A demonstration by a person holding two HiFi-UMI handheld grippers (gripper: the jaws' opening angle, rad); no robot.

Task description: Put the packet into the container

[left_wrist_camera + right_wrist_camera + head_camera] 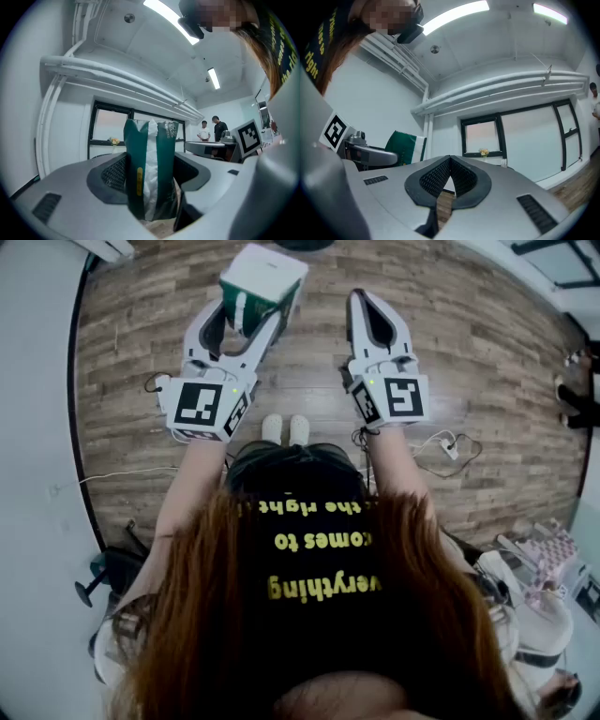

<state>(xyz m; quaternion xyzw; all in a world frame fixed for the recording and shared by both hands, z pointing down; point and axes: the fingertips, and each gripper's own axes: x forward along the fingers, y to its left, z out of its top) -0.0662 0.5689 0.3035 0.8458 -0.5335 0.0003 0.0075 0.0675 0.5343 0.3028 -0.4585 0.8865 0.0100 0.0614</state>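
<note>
A green and white packet (262,282) stands upright between the jaws of my left gripper (242,315), which is shut on its lower part. In the left gripper view the packet (149,164) fills the gap between the black pads, and the left gripper (151,180) is raised and looks across the room. My right gripper (364,304) is held up beside it, shut with nothing in it. Its pads (437,177) meet at the tips in the right gripper view, where the packet (406,145) shows to the left. No container shows in any view.
Below me lies a wooden floor (469,352) with a white power strip (450,448) and cables at the right. A white wall (37,427) runs along the left. Two people (212,129) stand far across the room. A dark-framed window (520,136) lines the far wall.
</note>
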